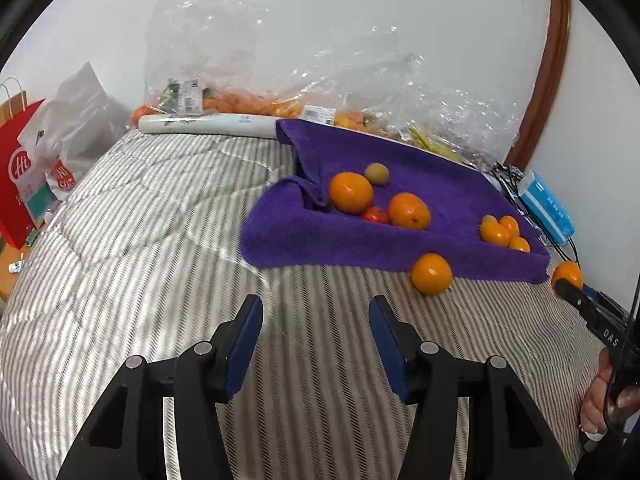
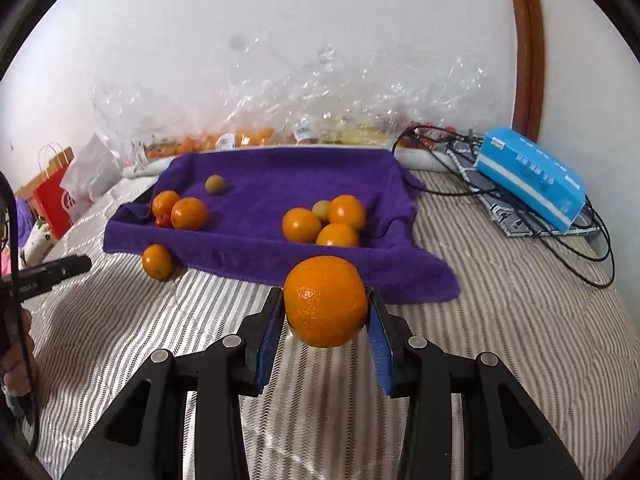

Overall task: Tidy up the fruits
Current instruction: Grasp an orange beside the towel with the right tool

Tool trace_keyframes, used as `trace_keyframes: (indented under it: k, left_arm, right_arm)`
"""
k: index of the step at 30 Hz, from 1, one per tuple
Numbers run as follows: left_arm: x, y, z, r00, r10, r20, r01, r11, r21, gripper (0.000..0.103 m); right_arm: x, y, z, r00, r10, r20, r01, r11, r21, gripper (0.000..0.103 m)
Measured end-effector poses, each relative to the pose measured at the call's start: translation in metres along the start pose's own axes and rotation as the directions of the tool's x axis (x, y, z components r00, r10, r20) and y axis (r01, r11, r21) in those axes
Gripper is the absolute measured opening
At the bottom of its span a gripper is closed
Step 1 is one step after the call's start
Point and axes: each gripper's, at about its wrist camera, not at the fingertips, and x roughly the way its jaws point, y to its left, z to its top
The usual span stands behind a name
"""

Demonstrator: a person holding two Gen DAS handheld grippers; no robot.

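Right wrist view: the right claw (image 2: 326,312) clamps a round, dimpled orange (image 2: 326,300) between its blue pads, held above the grey-striped quilt of the bed (image 2: 520,340). Straight ahead and just past the fruit lies the near hem of the rumpled purple towel (image 2: 280,176); a cluster of smaller oranges (image 2: 324,222) sits beyond it, slightly ahead, so the likely drop is a short forward reach with nothing between. Ahead-left, a loose orange (image 2: 157,262) rests against the towel's edge. The left claw (image 1: 316,344) hangs wide and empty, with that loose orange (image 1: 431,274) ahead-right of it.
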Motion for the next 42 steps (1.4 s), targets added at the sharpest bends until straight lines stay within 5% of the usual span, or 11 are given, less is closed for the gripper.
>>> trace_keyframes:
  k: [12, 30, 42]
  left_arm:
    - [0.028, -0.073, -0.003, 0.998, 0.017, -0.06, -0.011, 0.995, 0.098, 0.053]
    - [0.031, -0.063, -0.002, 0.996, 0.018, -0.083, -0.016, 0.999, 0.031, 0.053]
    - [0.029, -0.058, -0.001, 0.997, -0.022, -0.07, 0.022, 1.0, -0.002, 0.053]
  right_arm:
    - [0.003, 0.005, 0.0, 1.0, 0.024, -0.012, -0.024, 1.0, -0.015, 0.04]
    - [0.005, -0.001, 0.0, 1.0, 0.011, -0.021, -0.011, 1.0, 0.01, 0.039]
    - [0.0, -0.008, -0.003, 0.994, 0.107, -0.022, -0.106, 0.993, 0.045, 0.045]
